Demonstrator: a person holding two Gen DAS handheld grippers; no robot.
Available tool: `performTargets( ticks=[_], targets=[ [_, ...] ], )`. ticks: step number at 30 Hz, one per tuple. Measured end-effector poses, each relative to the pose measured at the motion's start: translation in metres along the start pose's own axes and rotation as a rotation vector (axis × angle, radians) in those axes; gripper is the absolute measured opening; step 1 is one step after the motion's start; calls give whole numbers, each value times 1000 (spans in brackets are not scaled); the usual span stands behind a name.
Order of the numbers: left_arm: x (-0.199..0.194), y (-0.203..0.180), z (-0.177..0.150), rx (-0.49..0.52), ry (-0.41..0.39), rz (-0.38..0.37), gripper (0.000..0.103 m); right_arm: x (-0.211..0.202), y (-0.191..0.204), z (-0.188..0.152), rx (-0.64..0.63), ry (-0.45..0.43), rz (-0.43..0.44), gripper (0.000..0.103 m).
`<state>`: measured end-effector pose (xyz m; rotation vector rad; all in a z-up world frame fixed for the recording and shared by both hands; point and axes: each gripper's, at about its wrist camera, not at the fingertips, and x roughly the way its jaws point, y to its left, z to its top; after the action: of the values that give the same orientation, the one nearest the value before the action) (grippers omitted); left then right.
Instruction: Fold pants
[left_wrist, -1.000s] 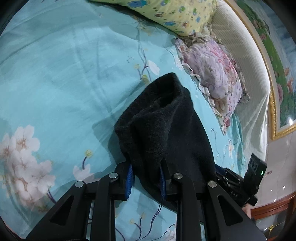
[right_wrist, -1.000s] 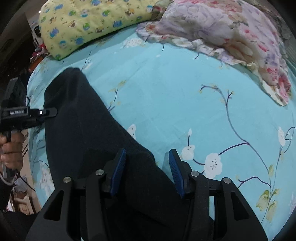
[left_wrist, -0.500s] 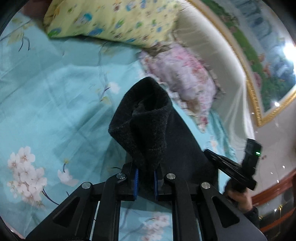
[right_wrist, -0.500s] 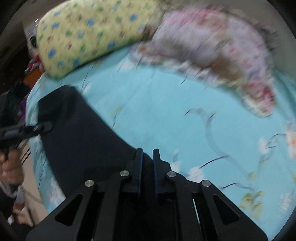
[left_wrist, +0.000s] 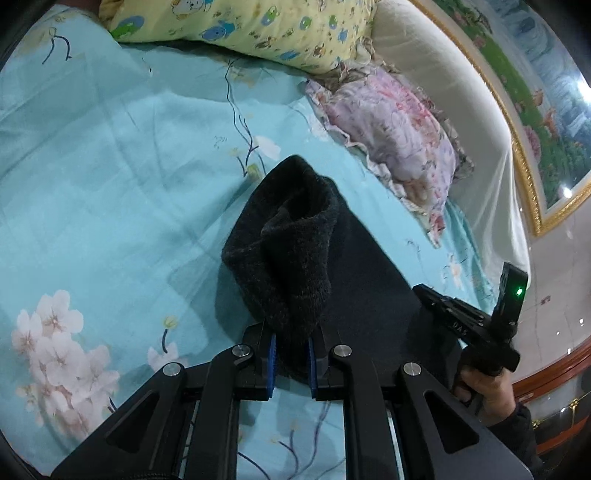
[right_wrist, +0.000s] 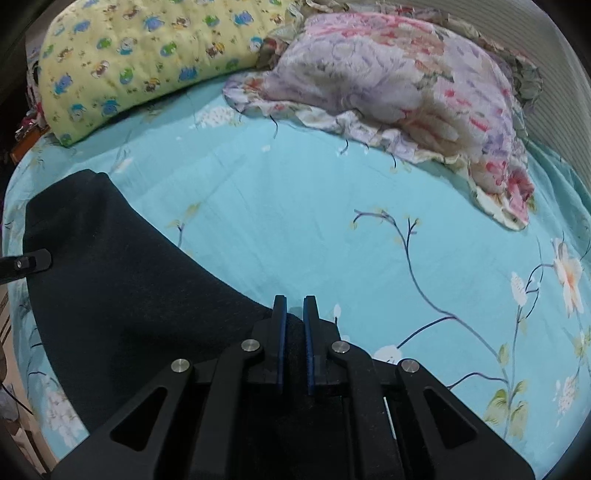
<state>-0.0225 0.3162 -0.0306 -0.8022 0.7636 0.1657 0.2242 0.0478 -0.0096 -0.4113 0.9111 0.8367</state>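
**Two grips set, fold ready to begin**

Both your tools now pinch the pants (left_wrist: 369, 291); a second ago each stood open around the cloth. Your left gripper (left_wrist: 291, 360) clamps a fleecy bunched end that stands up toward 12 o'clock. Your right gripper (right_wrist: 294, 343) bites the flat edge (its jaws nearly meet). The pants lie across the sheet (right_wrist: 295, 221), running to 10 o'clock in the right view, pillows (right_wrist: 388, 77) well beyond. Likely next: lift and carry one end over.
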Motion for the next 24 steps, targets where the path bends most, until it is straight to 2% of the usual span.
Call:
performTargets(
  ticks=[3, 5, 8, 10, 17, 20, 24],
  targets=[
    [1, -4, -1, 11, -5, 28, 20, 4, -6, -2, 39, -3, 14, 9],
    [0, -3, 1, 2, -5, 52, 30, 5, -7, -3, 56, 0, 20, 13],
    [-11, -1, 3, -10, -28, 75, 33, -3, -7, -4, 63, -19, -3, 25],
    [-20, -1, 3, -9, -47, 95, 36, -12, -13, -5, 91, -31, -16, 37],
    [-50, -19, 3, 23, -113, 105, 37, -54, -34, -27, 226, -96, 15, 45],
    [-56, -35, 1, 54, -122, 85, 45, -73, -37, -44, 265, -112, 23, 45],
    [-54, -61, -2, 102, -115, 51, 49, -91, -40, -64, 320, -121, 40, 48]
  ],
)
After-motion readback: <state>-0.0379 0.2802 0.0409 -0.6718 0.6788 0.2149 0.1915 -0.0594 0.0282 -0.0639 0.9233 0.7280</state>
